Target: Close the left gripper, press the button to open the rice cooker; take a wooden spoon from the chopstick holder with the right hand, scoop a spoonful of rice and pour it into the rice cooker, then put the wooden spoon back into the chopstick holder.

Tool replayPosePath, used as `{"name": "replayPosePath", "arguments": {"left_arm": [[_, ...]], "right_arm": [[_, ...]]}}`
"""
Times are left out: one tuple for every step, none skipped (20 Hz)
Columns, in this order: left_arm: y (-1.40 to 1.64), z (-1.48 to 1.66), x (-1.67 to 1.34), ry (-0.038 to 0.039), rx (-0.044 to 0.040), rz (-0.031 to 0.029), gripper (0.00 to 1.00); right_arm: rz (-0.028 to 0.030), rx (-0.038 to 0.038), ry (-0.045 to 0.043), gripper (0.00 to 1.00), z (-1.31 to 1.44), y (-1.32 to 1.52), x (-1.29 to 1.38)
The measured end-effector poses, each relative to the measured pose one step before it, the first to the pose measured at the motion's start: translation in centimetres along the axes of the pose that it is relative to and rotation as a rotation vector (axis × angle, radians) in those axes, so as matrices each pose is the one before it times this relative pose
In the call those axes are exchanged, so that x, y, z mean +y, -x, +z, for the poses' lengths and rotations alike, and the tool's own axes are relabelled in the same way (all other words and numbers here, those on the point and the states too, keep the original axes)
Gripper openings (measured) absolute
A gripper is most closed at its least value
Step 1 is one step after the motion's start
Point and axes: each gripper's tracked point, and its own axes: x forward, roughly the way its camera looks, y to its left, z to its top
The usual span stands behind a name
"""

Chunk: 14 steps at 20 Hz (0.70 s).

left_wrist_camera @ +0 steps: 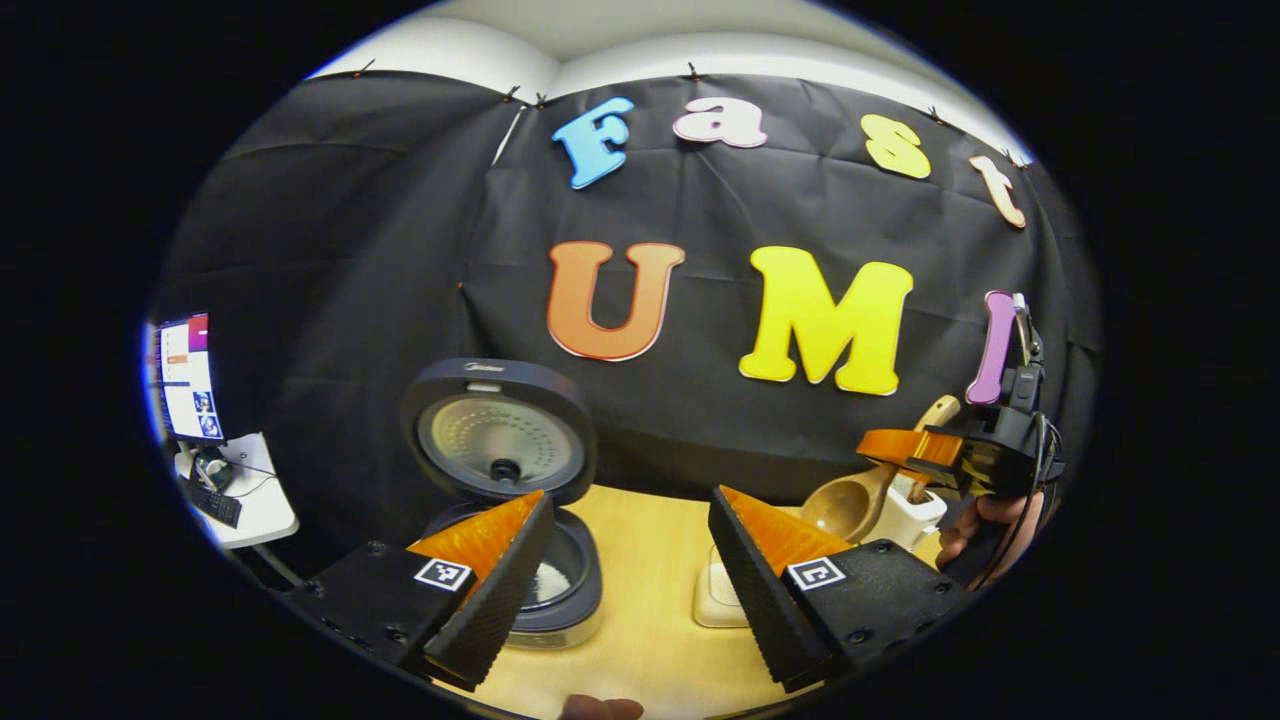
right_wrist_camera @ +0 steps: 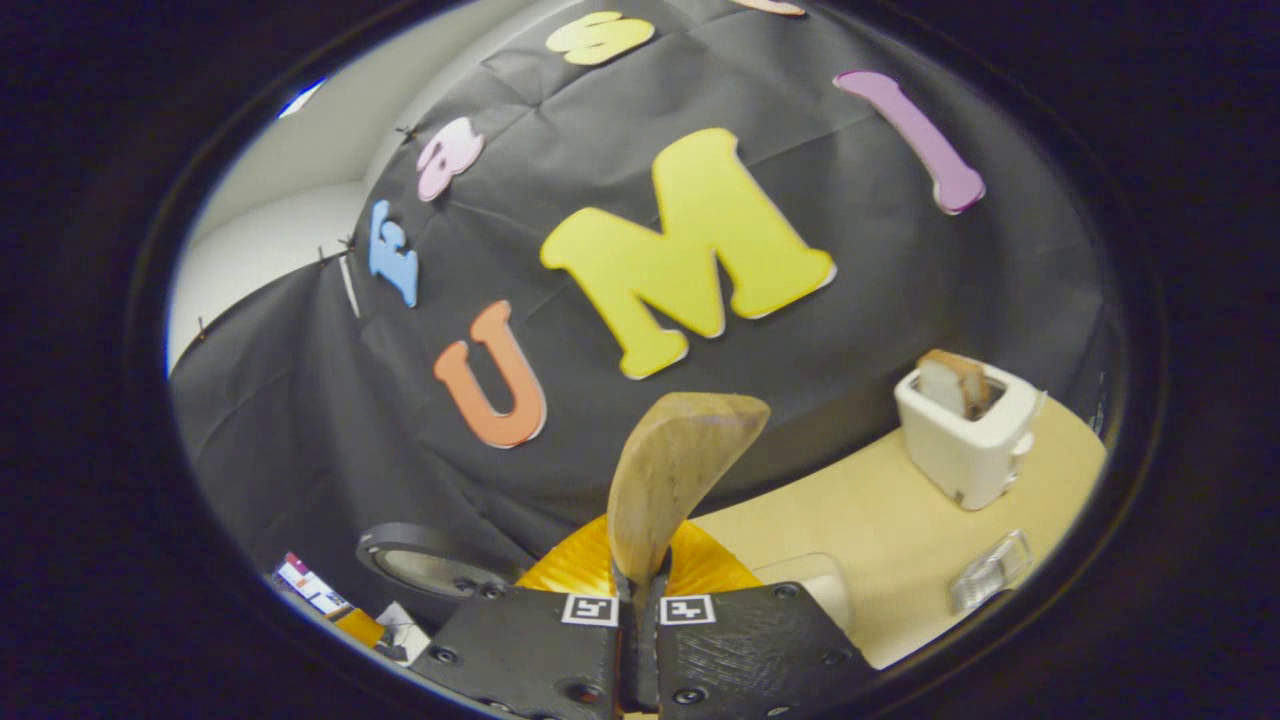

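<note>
A: The booth's black cloth wall (left_wrist_camera: 760,420) stands behind a pale wooden bench (left_wrist_camera: 640,560). What sits on it?

B: In the left gripper view, the rice cooker (left_wrist_camera: 520,520) at 7 o'clock, lid (left_wrist_camera: 500,430) swung up, white rice in the pot.

A: And in the right gripper view?

B: A white toaster (right_wrist_camera: 968,435) at 3 o'clock holding 1 slice of bread (right_wrist_camera: 955,382).

A: The tongs?

B: The left tongs (left_wrist_camera: 628,590) stand wide, gripping nothing. The right tongs (right_wrist_camera: 637,600) are pinched narrow on the wooden spoon (right_wrist_camera: 672,480), its bowl raised ahead of them.

A: The chopstick holder?

B: White, at 4 o'clock in the left gripper view (left_wrist_camera: 918,515), just below the right tongs and the spoon's bowl.
</note>
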Motion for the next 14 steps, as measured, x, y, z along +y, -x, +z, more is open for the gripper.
{"name": "replayPosePath", "arguments": {"left_arm": [[-0.319, -0.015, -1.354, -0.00445, 0.00079, -0.02003, 0.99], [-0.409, -0.118, -1.303, -0.00393, 0.00322, -0.01913, 0.99], [-0.342, -0.068, -1.317, -0.0006, 0.00752, -0.0205, 0.99], [-0.078, -0.015, -1.174, -0.00339, 0.00386, -0.01683, 0.99], [-0.464, 0.091, -1.288, -0.00507, 0.00121, -0.01452, 0.98], [-0.251, 0.191, -1.092, -0.00642, 0.00028, -0.01225, 0.99], [-0.116, -0.054, -0.982, -0.00637, 0.00163, -0.01006, 0.99], [-0.21, 0.01, -0.737, -0.00492, 0.00123, -0.00993, 0.99], [-0.17, -0.012, -0.737, -0.00454, 0.00353, -0.00682, 0.98], [-0.104, -0.08, -0.621, -0.00155, 0.00338, -0.00598, 0.99], [-0.052, -0.075, -0.527, 0.00017, 0.00555, -0.00569, 0.99], [-0.092, -0.204, -0.467, 0.00218, 0.00588, -0.00344, 0.99], [-0.116, -0.179, -0.448, 0.00319, 0.00964, -0.00465, 0.99], [-0.116, -0.2, -0.339, 0.00256, 0.0126, 0.0015, 0.99]], "right_arm": [[-0.04037, -0.01324, -0.00759, 0.0, 1.161, 1.024, -2.434], [-0.03673, -0.01235, -0.00058, 0.01, 0.843, 1.004, -2.411], [-0.03624, -0.0107, 0.00005, 0.01, 0.842, 0.641, -2.342], [-0.03208, -0.01245, -0.00325, 0.0, 0.844, 0.456, -2.143], [-0.02884, -0.01283, -0.00225, 0.01, 0.763, 0.362, -2.043], [-0.02916, -0.00924, 0.00174, 0.01, 0.688, 0.138, -1.928], [-0.02589, -0.00748, 0.00378, 0.0, 0.535, 0.202, -1.717], [-0.02123, -0.00295, 0.0032, 0.0, 0.277, 0.244, -1.769], [-0.02062, 0.00091, 0.00412, 0.01, 0.216, 0.249, -1.732], [-0.01777, 0.00294, 0.00729, 0.01, 0.179, -0.189, -1.58], [-0.01504, 0.00585, 0.01096, 0.01, -0.066, -0.058, -1.3], [-0.01058, 0.00586, 0.01197, 0.01, -0.206, -0.062, -0.987], [-0.00991, 0.0132, 0.01462, 0.01, -0.474, -0.286, -0.755], [-0.00717, 0.01858, 0.01625, 0.0, -0.82, -0.579, -0.584]]}}
